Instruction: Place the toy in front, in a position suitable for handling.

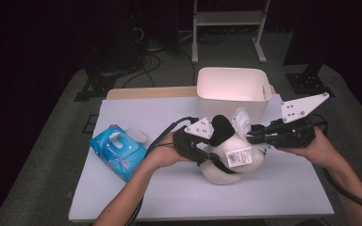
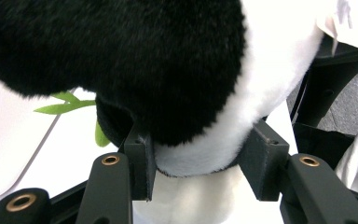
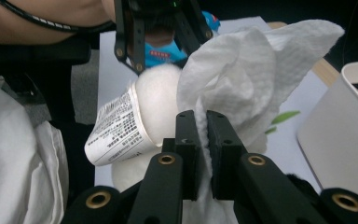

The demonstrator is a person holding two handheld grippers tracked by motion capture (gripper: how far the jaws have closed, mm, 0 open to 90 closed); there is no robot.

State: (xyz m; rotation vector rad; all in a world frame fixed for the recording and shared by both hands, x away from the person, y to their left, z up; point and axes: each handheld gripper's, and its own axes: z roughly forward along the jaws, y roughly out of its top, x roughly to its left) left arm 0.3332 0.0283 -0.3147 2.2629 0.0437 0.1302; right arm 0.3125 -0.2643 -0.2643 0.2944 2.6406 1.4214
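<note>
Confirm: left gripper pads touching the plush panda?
Touching. The left gripper view shows the left gripper pads pressed into the plush panda.

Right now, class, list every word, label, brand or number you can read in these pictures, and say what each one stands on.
None can be quoted.
Paper tag on the plush panda: rows of small black print, too small to read.
The same tag from the high view: a dark code block, blurred.
Blue wet-wipes pack: a red band with white print, blurred.
White bin: no text.
</note>
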